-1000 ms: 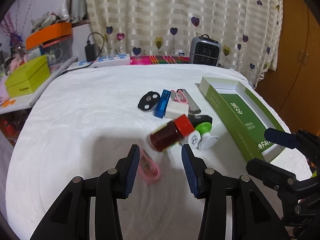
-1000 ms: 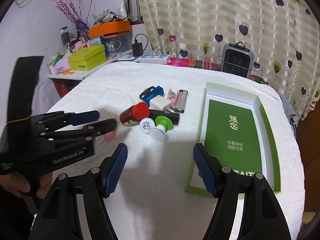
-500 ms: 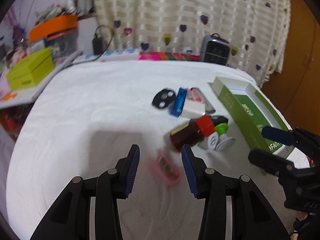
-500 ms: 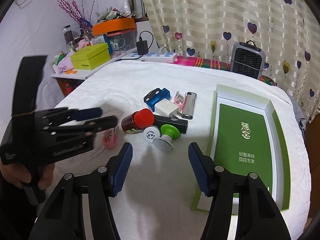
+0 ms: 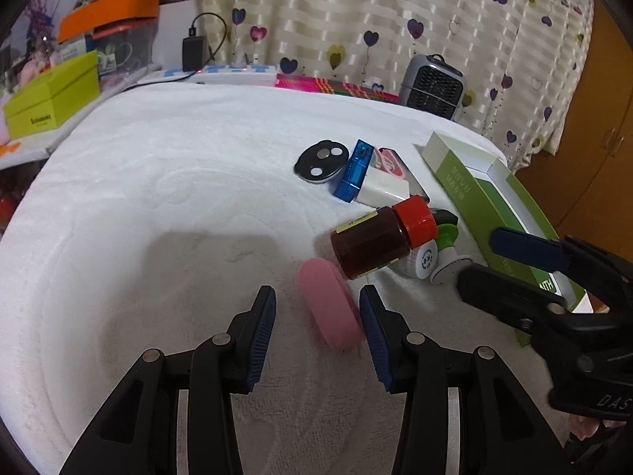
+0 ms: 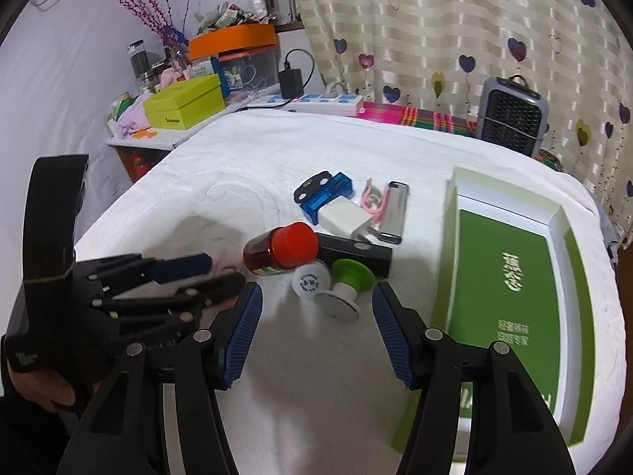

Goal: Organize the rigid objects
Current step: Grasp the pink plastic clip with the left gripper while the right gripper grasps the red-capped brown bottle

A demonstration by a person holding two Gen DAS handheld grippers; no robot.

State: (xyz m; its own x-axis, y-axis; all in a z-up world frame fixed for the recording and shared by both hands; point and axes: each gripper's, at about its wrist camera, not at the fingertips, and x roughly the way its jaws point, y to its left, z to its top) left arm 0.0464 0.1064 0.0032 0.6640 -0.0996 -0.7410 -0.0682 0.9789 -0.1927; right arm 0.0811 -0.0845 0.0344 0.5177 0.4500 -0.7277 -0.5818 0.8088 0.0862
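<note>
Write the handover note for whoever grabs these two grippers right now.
Left gripper: jaws open around the pink oval case, not closed on it; it lies on the white cloth beside the brown bottle with red cap.
Right gripper: open, empty, near the green-and-white suction knob.
Green box tray: nothing in it yet.
Still clustered on the cloth: blue USB stick, white charger, black disc, silver lighter.
Done: nothing sorted. Left: everything.

I can read "DAS" on the right gripper (image 5: 522, 265) body and Chinese characters on the green box (image 6: 510, 277).
</note>
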